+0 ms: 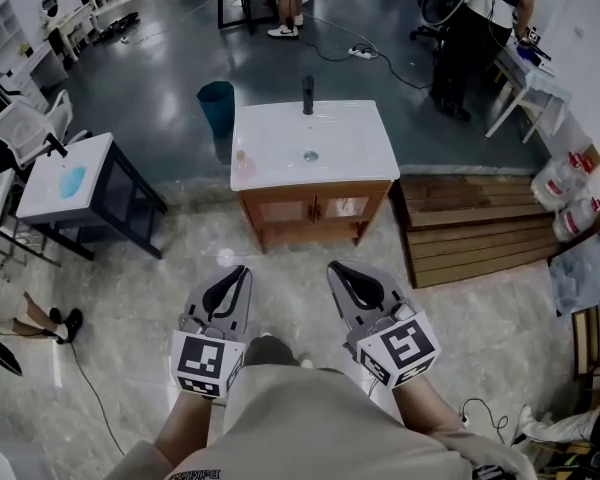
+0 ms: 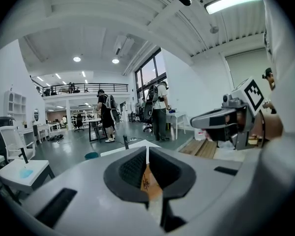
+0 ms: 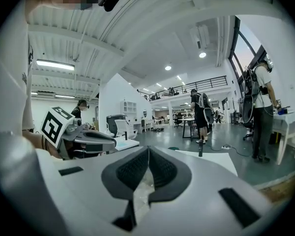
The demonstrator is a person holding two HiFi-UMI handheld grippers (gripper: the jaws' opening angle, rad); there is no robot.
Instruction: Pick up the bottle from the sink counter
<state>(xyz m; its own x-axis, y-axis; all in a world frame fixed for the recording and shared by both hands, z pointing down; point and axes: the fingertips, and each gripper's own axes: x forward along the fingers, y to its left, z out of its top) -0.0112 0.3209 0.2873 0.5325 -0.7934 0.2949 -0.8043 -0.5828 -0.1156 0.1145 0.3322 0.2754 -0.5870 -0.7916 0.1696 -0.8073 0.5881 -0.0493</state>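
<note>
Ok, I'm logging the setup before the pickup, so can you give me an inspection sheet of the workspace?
Surface: white sink counter with black faucet, on a wooden cabinet.
Job's things: small bottle at the counter's left edge.
Clutter: nothing seen on the counter.
Grippers: left gripper and right gripper both shut, empty, short of the cabinet.
Cables: power strip on the floor behind; loose cable lower left.
Surroundings: teal bin, side table, slatted wooden platform, people beyond.

No readable text is showing. The left cube (image 1: 202, 363) and right cube (image 1: 408, 348) are displaying only coded square patterns. The shirt print (image 1: 195, 475) is appearing too small to read.
</note>
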